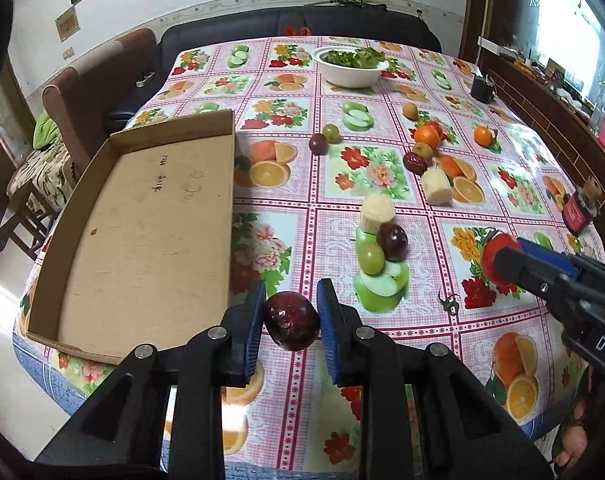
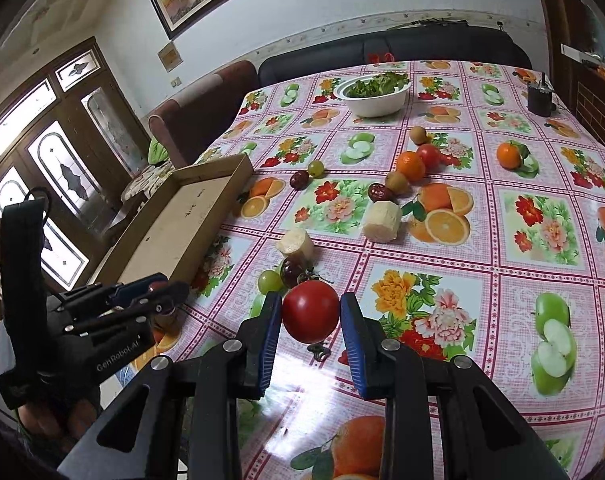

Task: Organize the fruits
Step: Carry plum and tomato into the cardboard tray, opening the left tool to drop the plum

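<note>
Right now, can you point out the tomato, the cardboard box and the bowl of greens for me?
tomato (image 2: 310, 311): right wrist view, middle of its red skin.
cardboard box (image 1: 142, 220): left wrist view, bare floor of the box.
bowl of greens (image 1: 352, 74): left wrist view, white outer wall.

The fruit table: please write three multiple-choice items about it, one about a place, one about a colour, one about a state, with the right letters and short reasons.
1. Where does the cardboard tray lie?
A. at the table's left edge
B. beside the white bowl
C. on the chair

2. What colour is the fruit in the right gripper?
A. green
B. red
C. orange

3. What is the state of the cardboard tray?
A. full of fruit
B. holding one orange
C. without any fruit

Answers:
1 A: the left wrist view shows it at the left edge, far from the white bowl.
2 B: a red tomato sits between its fingers.
3 C: only bare cardboard shows inside.
</note>
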Motion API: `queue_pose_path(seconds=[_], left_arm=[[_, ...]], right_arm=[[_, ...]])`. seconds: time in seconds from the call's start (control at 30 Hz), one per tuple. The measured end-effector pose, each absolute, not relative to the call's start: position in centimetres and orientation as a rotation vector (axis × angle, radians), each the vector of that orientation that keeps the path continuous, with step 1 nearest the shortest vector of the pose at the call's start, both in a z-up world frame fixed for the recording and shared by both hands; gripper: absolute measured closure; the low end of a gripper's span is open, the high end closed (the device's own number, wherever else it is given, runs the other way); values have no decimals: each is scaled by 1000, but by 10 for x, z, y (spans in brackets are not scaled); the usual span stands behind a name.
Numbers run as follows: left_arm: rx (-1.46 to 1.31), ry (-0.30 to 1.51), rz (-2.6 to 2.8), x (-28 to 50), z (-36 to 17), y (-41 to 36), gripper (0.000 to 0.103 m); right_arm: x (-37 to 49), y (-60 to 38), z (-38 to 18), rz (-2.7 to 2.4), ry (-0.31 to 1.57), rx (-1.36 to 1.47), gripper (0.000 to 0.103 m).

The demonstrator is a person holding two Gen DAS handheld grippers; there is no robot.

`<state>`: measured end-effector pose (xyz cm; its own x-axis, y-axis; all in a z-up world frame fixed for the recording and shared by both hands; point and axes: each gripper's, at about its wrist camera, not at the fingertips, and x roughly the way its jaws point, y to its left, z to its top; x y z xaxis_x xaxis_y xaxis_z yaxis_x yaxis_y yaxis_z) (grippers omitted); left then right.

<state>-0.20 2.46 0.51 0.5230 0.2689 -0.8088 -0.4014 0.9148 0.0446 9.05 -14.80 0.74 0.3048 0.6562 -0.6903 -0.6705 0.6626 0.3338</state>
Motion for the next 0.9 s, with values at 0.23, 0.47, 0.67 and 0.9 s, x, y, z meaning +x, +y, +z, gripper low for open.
queue_pose_path(seconds=[0.23, 0.47, 0.67, 0.9], left_arm=[[-160, 896, 442, -13, 15, 37, 79], [-194, 876, 492, -27, 18, 61, 79], [-253, 870, 555, -43, 16, 94, 79], [-310, 852, 641, -64, 15, 137, 79]], right_arm=[[84, -136, 10, 905, 903, -35, 72], [75, -119, 11, 944, 908, -60, 72], [62, -94, 15, 1005, 903, -94, 73], [47, -55, 16, 1093, 909, -130, 73]])
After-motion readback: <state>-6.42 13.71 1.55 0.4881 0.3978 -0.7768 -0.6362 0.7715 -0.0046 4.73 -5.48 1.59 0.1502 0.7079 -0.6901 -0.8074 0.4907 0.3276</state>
